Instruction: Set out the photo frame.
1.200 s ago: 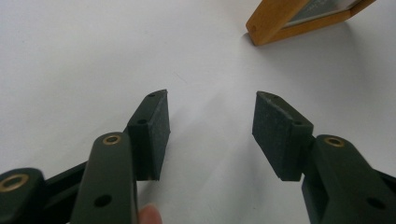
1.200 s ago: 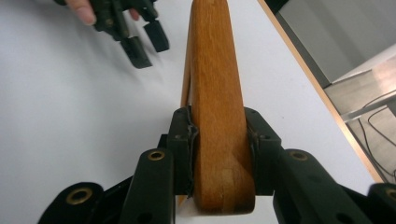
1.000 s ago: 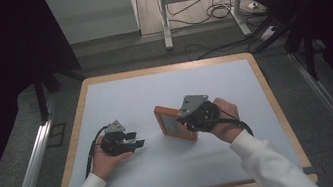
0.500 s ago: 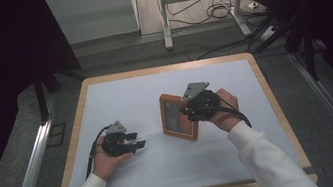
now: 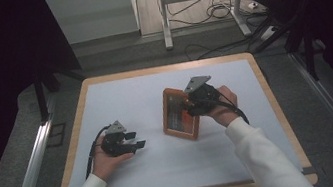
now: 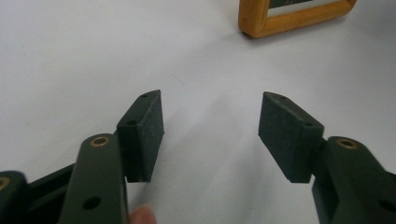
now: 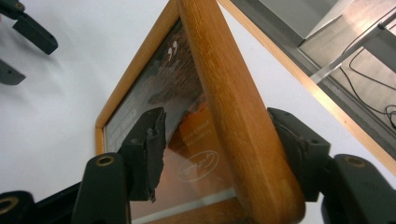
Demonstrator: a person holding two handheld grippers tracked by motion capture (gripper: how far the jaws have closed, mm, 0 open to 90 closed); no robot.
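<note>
A wooden picture frame with a dark orange print stands on its lower edge near the middle of the white table top. My right gripper straddles its upper right rail. In the right gripper view the frame's rail runs between the jaws of this gripper, which have just been opening; the left pad stands off the glass. My left gripper rests low at the table's left, open, nothing between its pads. A corner of the frame lies beyond it.
A wooden border runs round the table top. Behind the table stand a metal rack and loose cables on the floor. My left gripper's fingertips show far off in the right gripper view.
My right hand has carried the frame back and to the right and set it more upright on the table. The right jaws have widened around its rail. The left hand has stayed put.
</note>
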